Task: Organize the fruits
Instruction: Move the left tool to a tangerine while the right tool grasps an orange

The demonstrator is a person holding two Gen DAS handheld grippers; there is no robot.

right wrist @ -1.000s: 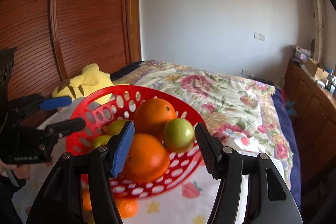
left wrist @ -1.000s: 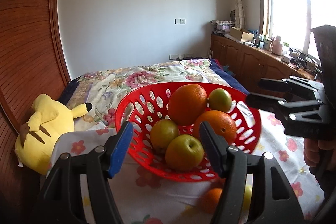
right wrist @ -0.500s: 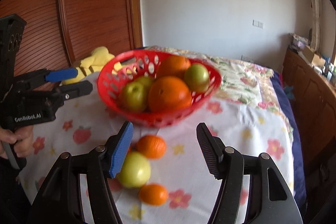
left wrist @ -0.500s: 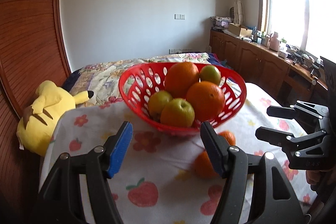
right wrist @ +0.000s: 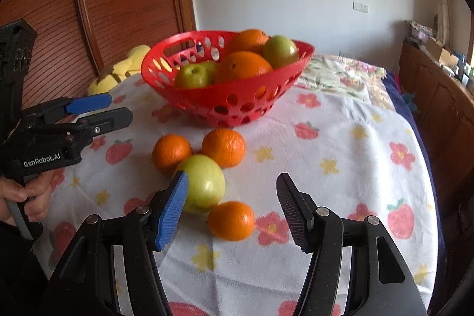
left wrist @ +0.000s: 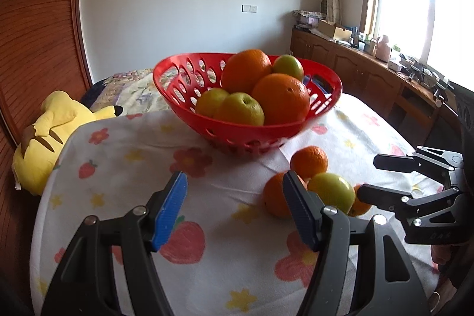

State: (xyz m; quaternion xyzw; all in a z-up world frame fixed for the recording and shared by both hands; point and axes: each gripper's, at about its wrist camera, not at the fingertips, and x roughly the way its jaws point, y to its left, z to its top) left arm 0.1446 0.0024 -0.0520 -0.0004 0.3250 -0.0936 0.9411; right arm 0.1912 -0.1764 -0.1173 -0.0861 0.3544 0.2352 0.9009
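Two tools hang above the tabletop point(right wrist: 340, 138) with its white cloth printed in flowers and strawberries: the left tool point(left wrist: 234, 209) and the right tool point(right wrist: 232, 207), each with jaws spread wide and holding nothing. From left to right, a yellow plush toy point(left wrist: 44, 135) lies at the edge, the red perforated plastic basket point(right wrist: 237, 96) holds oranges and green apples, and three small oranges point(right wrist: 223, 147) cluster around one pale green apple point(right wrist: 204, 182) just in front of it.

Only readable text I can spot is "GenRobot.AI" in white letters on the black body of the left gripper point(right wrist: 100, 110), seen from the right wrist camera. The right gripper point(left wrist: 382, 176) has some faint embossed marks on its body in the other view, too blurry to read.
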